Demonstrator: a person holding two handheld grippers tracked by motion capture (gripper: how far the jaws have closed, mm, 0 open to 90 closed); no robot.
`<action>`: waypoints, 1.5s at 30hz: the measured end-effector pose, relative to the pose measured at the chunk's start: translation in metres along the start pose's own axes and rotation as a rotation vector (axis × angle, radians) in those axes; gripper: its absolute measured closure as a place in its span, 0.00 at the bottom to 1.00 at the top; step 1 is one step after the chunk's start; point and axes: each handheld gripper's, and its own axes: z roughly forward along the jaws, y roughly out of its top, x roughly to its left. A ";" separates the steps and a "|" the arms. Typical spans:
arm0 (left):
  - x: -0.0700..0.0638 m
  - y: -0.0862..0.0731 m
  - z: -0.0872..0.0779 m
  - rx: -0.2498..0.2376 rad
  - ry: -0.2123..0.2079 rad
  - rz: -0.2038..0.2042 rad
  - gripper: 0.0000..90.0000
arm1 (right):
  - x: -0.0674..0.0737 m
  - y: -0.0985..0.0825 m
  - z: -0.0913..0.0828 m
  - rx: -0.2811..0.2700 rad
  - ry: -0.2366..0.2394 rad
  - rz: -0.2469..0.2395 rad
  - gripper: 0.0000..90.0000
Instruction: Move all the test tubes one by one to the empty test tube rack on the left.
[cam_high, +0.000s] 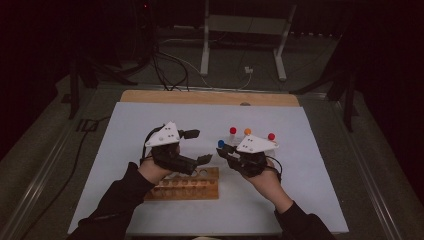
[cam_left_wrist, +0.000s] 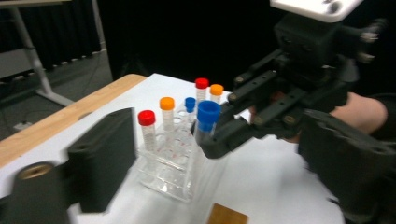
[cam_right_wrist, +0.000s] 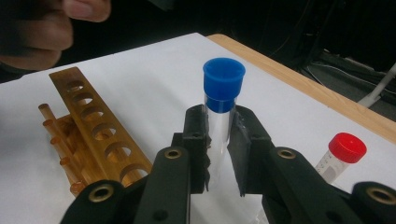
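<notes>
A: A blue-capped tube (cam_right_wrist: 219, 116) is seen clamped between the pads of the right gripper (cam_high: 231, 151), near the middle of the white sheet (cam_high: 125, 130), just in front of the clear rack (cam_left_wrist: 170, 163). Where is it bound, can that be judged?

B: Likely the amber wooden rack (cam_high: 187, 186) at the sheet's near edge, left of centre. Its row of holes is shown open in the right gripper view. The left gripper (cam_high: 205, 159) is held above that rack, its jaws apart with nothing between them.

A: How should the placement be done well?

B: The tube should be kept upright and gripped on the glass below the cap, as it is pictured. It should be brought over one hole, lined up with it, then lowered straight, so the rim is not struck. The wooden rack may be steadied by the left gripper if it slides.

A: And the other tubes?

B: Red-capped (cam_left_wrist: 146, 122) and orange-capped tubes (cam_left_wrist: 166, 109) are left standing in the clear rack, and should be cleared widely.
</notes>
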 end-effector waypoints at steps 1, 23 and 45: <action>0.000 0.001 0.004 0.002 0.003 0.005 0.18 | 0.000 0.000 0.000 0.001 0.001 -0.001 0.86; 0.001 0.005 0.046 0.064 0.025 0.037 0.70 | 0.000 0.000 0.001 -0.001 0.002 -0.003 0.86; 0.003 0.015 0.039 0.054 0.078 0.078 0.86 | -0.008 0.001 -0.006 -0.017 -0.017 0.043 0.58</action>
